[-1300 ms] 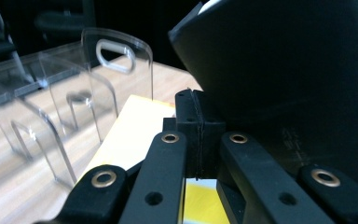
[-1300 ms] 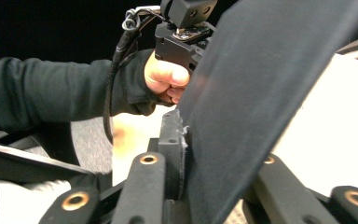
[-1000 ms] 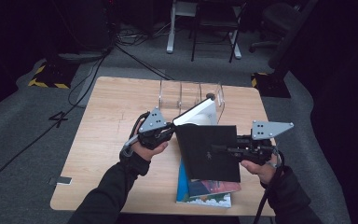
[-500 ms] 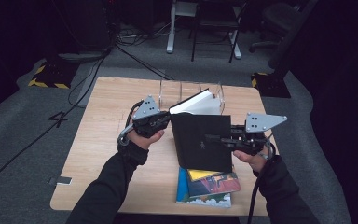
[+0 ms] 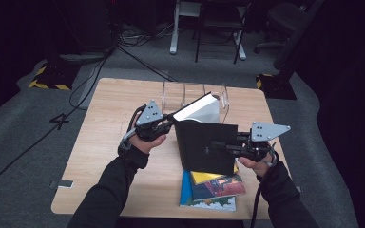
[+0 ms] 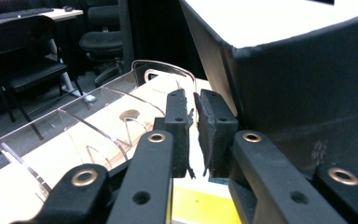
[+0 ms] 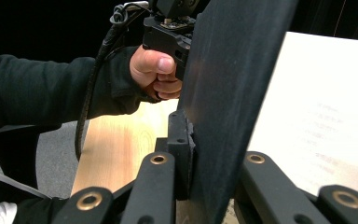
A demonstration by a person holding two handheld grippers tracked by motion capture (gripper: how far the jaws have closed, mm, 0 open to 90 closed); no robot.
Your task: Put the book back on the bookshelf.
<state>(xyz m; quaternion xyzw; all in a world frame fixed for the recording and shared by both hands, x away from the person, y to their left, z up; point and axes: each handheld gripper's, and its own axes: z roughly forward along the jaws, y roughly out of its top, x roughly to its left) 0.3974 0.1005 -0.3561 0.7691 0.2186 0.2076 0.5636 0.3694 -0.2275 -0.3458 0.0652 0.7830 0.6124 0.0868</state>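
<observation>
A black book [image 5: 204, 145] hangs open above the tabletop [image 5: 104, 128], near its far right corner. The right gripper [image 5: 218, 144] fingers pinch its cover. The left gripper [image 5: 171, 124] fingers, slightly parted after just opening, hold nothing beside its pages.

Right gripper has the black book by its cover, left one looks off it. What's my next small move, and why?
Probably bring the left gripper back onto the black book and clamp. Its jaws have just been opening and stand beside the book with nothing between them, so the right gripper alone pinches the open cover, short of the clear rack.
</observation>
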